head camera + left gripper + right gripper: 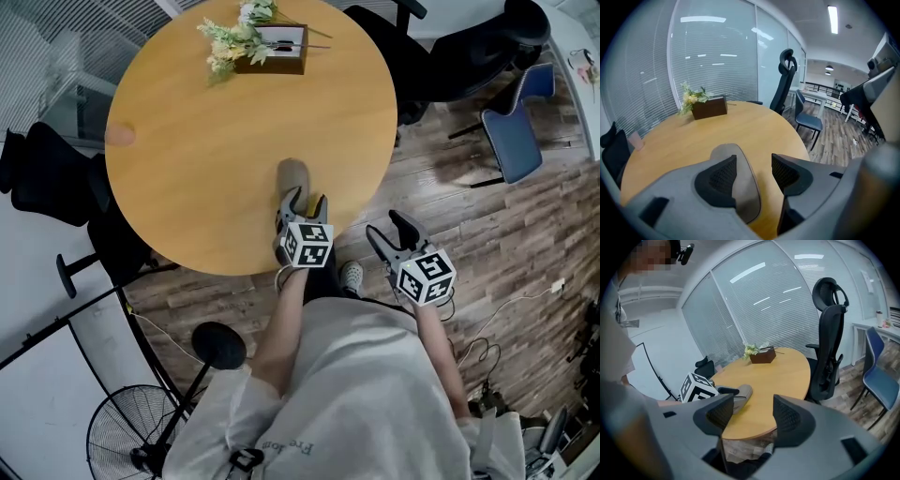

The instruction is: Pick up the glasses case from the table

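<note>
The glasses case (292, 175) is a grey-brown oval pouch lying flat near the front edge of the round wooden table (206, 169). My left gripper (305, 202) is lowered over the case's near end with its jaws open. In the left gripper view the case (743, 189) lies between the pads, partly under the left pad, and a strip of bare table separates it from the right pad. My right gripper (392, 231) hangs open off the table's edge, above the floor, with nothing between its jaws. From the right gripper view the case (743, 393) shows to the left.
A brown box with flowers (272, 49) stands at the table's far side. A small pink thing (119, 136) sits at the left rim. Black office chairs (469, 42) and a blue chair (514, 131) stand to the right, a floor fan (131, 436) at lower left.
</note>
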Motion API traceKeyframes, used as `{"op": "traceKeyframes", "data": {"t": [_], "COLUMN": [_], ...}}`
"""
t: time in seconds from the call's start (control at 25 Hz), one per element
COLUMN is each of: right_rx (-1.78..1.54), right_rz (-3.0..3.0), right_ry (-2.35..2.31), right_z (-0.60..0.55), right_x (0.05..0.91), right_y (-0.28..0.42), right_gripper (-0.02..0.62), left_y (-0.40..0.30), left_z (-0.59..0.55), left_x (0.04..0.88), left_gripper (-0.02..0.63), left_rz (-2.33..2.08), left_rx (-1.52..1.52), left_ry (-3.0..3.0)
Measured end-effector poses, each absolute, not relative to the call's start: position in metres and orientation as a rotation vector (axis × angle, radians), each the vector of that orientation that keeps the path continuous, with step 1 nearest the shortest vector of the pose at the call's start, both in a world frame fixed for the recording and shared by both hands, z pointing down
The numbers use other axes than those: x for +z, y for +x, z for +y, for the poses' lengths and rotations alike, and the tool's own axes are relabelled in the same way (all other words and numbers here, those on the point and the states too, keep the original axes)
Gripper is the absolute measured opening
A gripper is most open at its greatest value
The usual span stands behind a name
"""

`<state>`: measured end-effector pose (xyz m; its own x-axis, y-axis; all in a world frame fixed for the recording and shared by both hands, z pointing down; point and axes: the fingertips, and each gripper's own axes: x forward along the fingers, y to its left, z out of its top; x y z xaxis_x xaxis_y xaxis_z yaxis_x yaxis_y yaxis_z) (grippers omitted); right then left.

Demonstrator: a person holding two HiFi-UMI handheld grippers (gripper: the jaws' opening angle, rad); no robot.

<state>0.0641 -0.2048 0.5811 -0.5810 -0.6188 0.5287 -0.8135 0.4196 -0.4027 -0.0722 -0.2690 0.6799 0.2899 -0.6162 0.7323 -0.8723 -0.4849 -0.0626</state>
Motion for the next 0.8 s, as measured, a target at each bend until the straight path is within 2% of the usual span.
{"op": "traceKeyframes", "data": {"t": [0.8], "right_rx": [0.915], "right_rz": [-2.377], "right_ry": [1.234], "right_z": [-0.206], "right_x": [0.583], "right_y": [0.063], "right_gripper": [0.244], "left_y": [-0.094], "left_z": [-0.273], "left_x": [0.672], "left_gripper": [0.253], "left_rz": [-1.438], "left_rx": [1.064], "left_ry": [2.189]}}
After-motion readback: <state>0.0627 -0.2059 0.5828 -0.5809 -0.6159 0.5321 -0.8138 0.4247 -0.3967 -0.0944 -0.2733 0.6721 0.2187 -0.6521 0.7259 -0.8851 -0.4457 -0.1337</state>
